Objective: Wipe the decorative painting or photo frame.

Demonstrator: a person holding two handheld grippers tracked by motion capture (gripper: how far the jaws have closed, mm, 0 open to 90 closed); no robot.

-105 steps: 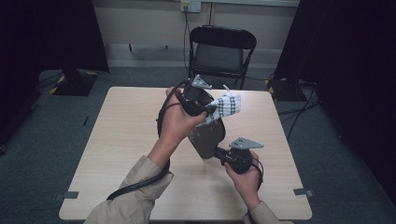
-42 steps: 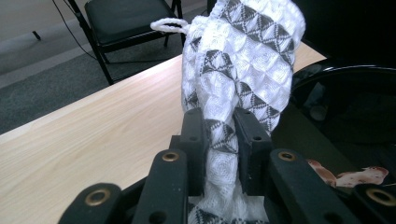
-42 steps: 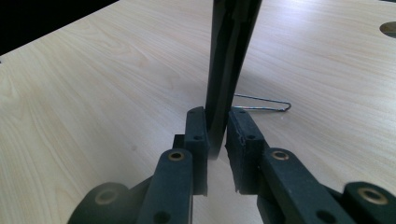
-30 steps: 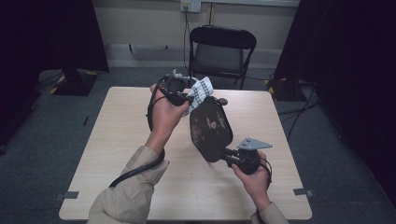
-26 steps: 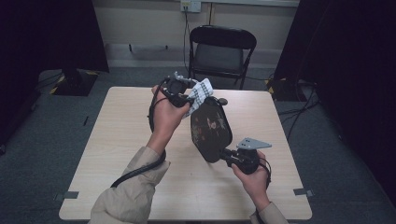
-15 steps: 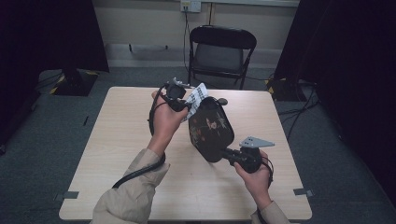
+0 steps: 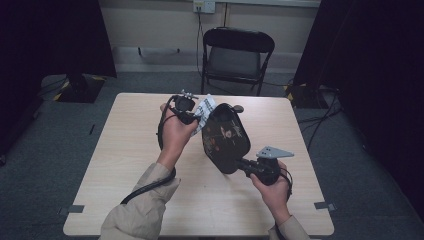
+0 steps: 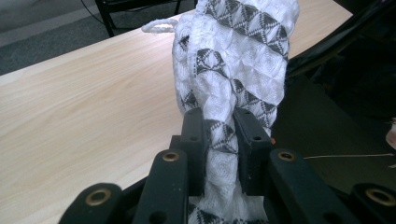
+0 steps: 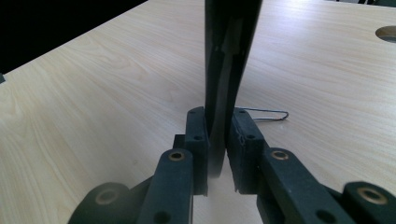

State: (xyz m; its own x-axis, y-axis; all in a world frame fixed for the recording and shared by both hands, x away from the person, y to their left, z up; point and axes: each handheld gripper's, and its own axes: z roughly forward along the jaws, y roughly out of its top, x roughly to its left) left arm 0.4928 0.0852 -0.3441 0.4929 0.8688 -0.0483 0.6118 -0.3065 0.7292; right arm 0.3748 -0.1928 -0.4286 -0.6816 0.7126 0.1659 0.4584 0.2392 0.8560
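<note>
The right gripper (image 7: 239,162) is clamped on the handle of a dark pan (image 7: 225,137), held tilted above the middle of the table (image 7: 125,165). The left gripper (image 8: 219,140) pinches a white patterned cloth (image 8: 233,60) at the pan's far left edge. Wiping seems in progress; next, the cloth should press and slide over the pan's surface.

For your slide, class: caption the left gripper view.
Left gripper clamps a white, grey-patterned cloth above the wooden table.
</note>
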